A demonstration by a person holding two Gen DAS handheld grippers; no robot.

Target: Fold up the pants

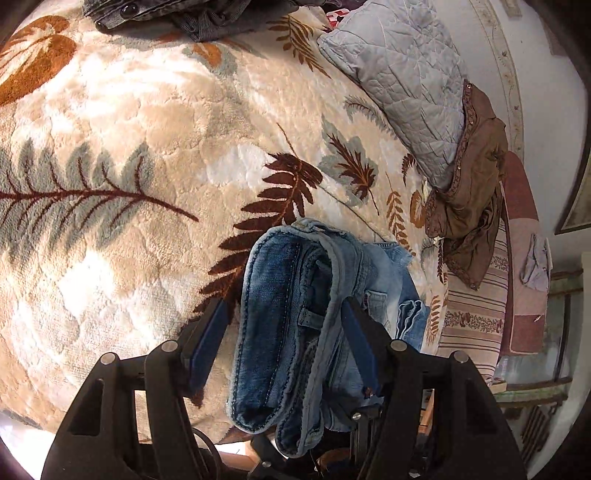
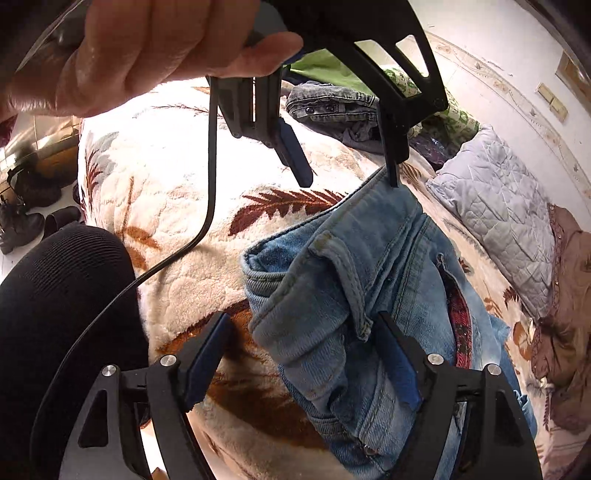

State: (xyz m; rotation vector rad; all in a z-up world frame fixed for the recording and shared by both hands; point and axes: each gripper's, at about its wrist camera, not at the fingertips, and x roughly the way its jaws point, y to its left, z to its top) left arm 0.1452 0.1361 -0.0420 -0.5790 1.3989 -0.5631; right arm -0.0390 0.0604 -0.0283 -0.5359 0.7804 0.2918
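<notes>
1. Two grippers, both with jaws apart and the jeans [image 1: 280,325] between them. On the left gripper [image 1: 284,306], the folded denim bundle leans on its right finger; the left pad stands just clear.
2. The right gripper [image 2: 301,319] is the same: its right pad is against the denim and its left pad is off it, over the blanket [image 2: 177,280].
3. Just ahead of the right gripper, the left gripper's right fingertip touches the jeans' waistband. A hand [image 2: 147,48] holds that gripper, and a black cable [image 2: 211,166] hangs from it.
4. Under and past both grippers lies the plush fern-print blanket, with the jeans resting on it.
5. Further ahead and to the right are a grey quilted pillow [image 1: 399,85] and a crumpled brown garment [image 1: 472,192].
6. Farthest ahead is a dark grey garment [image 1: 184,14], at the blanket's far edge.
</notes>
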